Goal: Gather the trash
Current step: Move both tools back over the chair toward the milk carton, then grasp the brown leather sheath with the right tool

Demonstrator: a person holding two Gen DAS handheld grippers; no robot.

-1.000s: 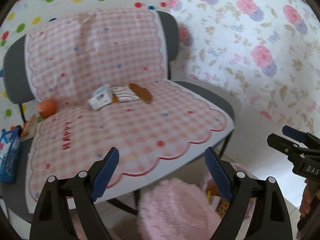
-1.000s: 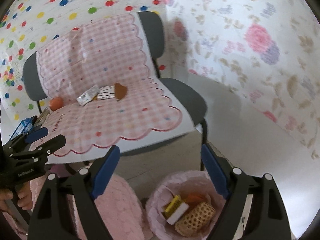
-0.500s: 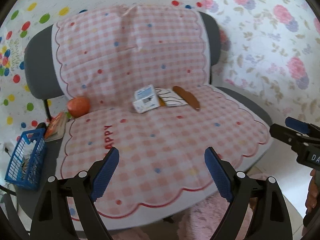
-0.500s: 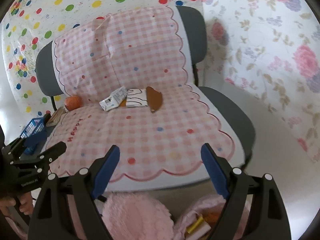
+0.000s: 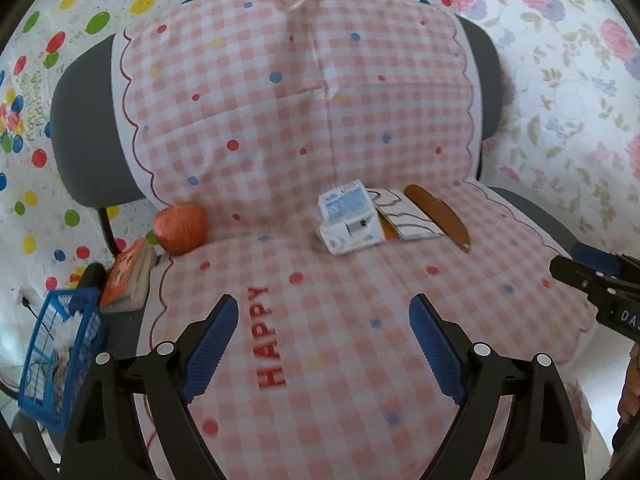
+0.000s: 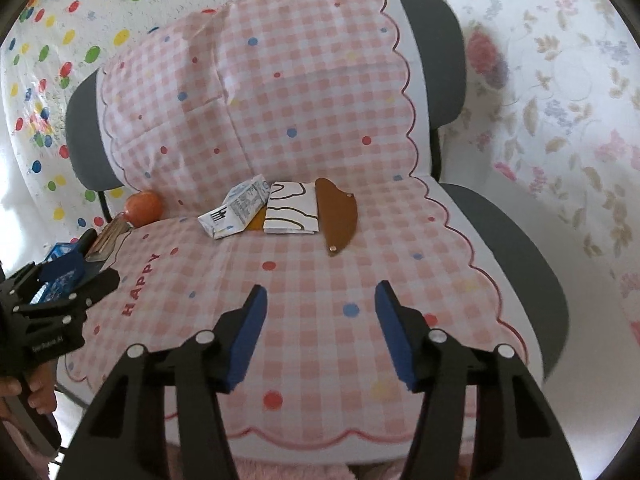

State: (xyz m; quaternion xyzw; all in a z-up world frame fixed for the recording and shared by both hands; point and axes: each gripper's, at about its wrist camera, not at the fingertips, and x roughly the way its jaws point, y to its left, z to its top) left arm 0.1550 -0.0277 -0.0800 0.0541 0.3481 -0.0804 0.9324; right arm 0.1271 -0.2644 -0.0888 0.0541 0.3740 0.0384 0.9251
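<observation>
The left gripper (image 5: 324,340) stands open, jaws empty. The right gripper (image 6: 320,332), also empty, has just been narrowing. The flattened carton (image 5: 350,224) lies at 12 o'clock on the chair seat (image 5: 360,320), touching a folded wrapper (image 6: 291,209) and brown sheath (image 6: 338,216). Only the left view shows the blue basket (image 5: 60,356) at 9 o'clock whole. Carton print is illegible.

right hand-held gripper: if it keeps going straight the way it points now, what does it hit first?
Probably the pink checked seat cover, bare cloth short of the trash. The right hand-held gripper tilts down at the seat, jaws open and just narrowed, nothing between them. The brown sleeve and wrapper lie farther back. Depth is unclear.
</observation>
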